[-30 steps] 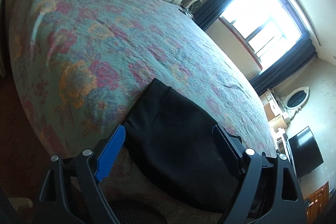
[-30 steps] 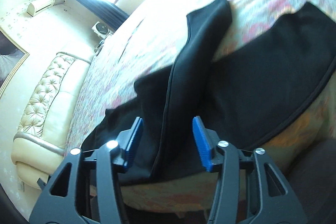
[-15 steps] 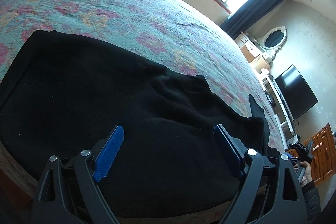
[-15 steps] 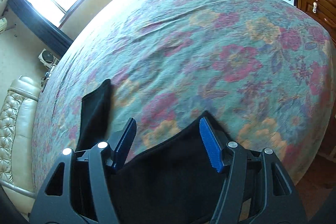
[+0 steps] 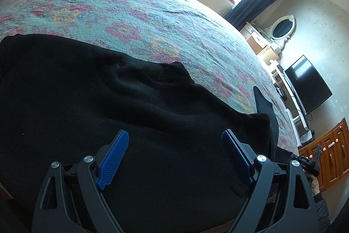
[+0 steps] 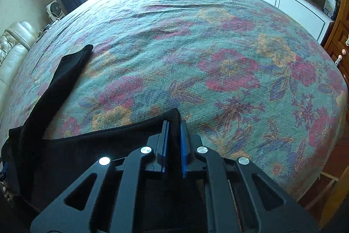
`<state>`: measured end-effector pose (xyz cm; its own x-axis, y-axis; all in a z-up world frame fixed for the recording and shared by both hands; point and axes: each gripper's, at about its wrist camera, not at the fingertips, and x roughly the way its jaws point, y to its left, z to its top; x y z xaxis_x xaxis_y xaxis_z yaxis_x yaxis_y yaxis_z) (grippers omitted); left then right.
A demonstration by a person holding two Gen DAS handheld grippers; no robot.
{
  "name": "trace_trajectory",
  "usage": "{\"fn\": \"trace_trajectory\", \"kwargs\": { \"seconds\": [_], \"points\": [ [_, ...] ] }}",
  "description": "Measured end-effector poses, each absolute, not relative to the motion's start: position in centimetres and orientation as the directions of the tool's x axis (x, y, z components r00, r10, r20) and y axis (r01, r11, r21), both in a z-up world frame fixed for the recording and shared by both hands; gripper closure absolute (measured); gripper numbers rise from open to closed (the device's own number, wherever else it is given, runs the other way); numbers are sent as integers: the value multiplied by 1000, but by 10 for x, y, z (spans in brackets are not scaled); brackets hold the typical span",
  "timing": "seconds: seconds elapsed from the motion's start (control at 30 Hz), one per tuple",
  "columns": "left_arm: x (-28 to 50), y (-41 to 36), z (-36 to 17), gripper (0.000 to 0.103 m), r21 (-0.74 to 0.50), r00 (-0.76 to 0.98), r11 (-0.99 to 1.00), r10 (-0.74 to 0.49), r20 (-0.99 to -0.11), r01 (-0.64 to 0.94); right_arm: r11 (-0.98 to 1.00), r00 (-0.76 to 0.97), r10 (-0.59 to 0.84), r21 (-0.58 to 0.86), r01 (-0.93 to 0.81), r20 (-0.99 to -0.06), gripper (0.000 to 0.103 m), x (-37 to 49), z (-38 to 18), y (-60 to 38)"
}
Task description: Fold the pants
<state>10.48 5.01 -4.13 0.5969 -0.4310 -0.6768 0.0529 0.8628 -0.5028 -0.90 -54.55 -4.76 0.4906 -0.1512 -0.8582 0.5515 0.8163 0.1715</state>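
While spread over bedspread (image 6: 218, 47): pants (image 5: 109, 113) corner clamped by right gripper (image 6: 173, 123); left gripper (image 5: 174, 141) agape above.

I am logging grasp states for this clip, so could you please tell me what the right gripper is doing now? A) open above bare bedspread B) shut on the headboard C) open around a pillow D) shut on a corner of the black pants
D: in the right wrist view the right gripper has its blue pads nearly together with a corner of the black pants pinched between them.
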Motion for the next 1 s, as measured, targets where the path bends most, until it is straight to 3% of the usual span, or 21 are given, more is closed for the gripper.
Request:
{"fn": "trace_trajectory", "kwargs": {
  "seconds": [0.1, 0.17, 0.2, 0.3, 0.37, 0.43, 0.5, 0.57, 0.7, 0.87, 0.97, 1.0],
  "points": [
    [104, 48, -43, 17, -492, 604, 868, -424, -674, 61, 811, 476, -143, 173, 559, -868, 93, -10, -60, -548],
    [103, 49, -46, 17, -495, 608, 867, -428, -669, 65, 791, 465, -162, 167, 589, -871, 83, -10, -53, -550],
    [102, 48, -47, 17, -491, 610, 868, -427, -667, 71, 765, 457, -198, 154, 625, -867, 70, -11, -46, -550],
    [99, 43, -50, 17, -450, 623, 887, -410, -666, 103, 697, 444, -334, 99, 710, -831, 62, -5, -14, -535],
    [96, 38, -50, 16, -413, 630, 903, -391, -671, 120, 751, 518, -291, 144, 645, -805, 59, 22, 5, -508],
    [95, 33, -51, 15, -381, 634, 915, -372, -678, 129, 827, 560, -249, 128, 548, -790, 42, 65, 19, -470],
    [95, 31, -51, 15, -366, 635, 921, -362, -683, 131, 888, 575, -168, 130, 441, -801, 35, 116, 25, -431],
    [95, 32, -51, 14, -370, 634, 920, -363, -682, 129, 922, 573, -95, 146, 359, -814, 35, 169, 22, -397],
    [96, 34, -51, 14, -393, 630, 912, -375, -680, 118, 944, 483, -90, 80, 320, -871, 35, 261, -5, -352],
    [96, 34, -51, 14, -395, 627, 912, -374, -683, 114, 923, 306, -262, -146, 356, -915, 35, 314, -52, -331],
    [96, 34, -51, 14, -394, 627, 912, -374, -684, 115, 923, 275, -255, -149, 354, -927, 51, 311, -67, -336],
    [96, 34, -51, 14, -392, 627, 912, -374, -684, 116, 921, 276, -252, -143, 363, -928, 66, 308, -66, -340]
  ]
}}
